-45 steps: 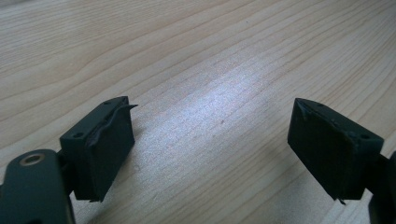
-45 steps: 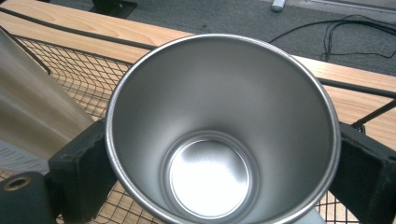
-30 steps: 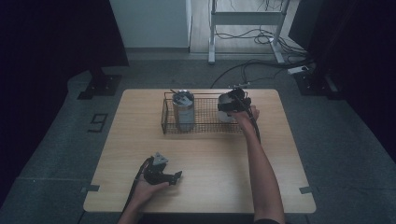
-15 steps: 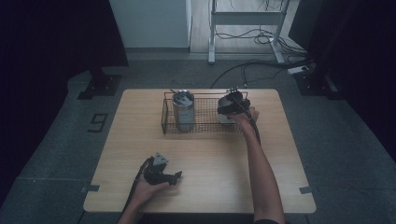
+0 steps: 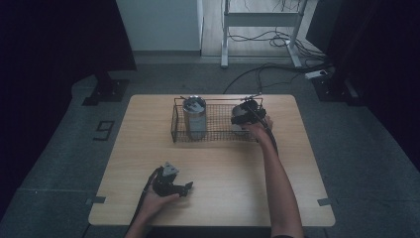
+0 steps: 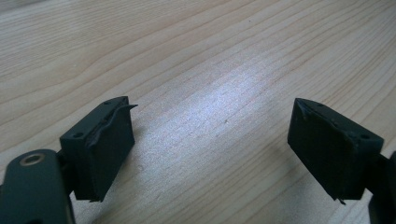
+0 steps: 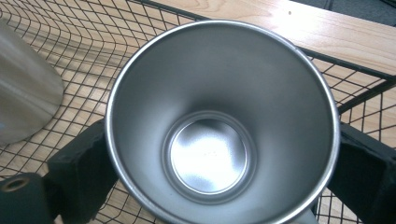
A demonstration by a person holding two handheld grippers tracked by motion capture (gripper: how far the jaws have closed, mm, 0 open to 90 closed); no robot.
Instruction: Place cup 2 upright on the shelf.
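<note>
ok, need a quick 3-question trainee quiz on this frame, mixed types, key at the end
1. True or false: the left gripper is holding a steel cup.
2. Multiple choice: where does the cup between the right gripper's jaws sit?
A. on bare table in front of the basket
B. inside the wire basket, at its right end
C. on the floor
3. Fill in: the other steel cup stands in the basket's ____ part.

Key
1. False: its jaws stand wide apart over bare wood of the table.
2. B: mesh shows beneath and around the cup, one jaw on each side of it.
3. left
</note>
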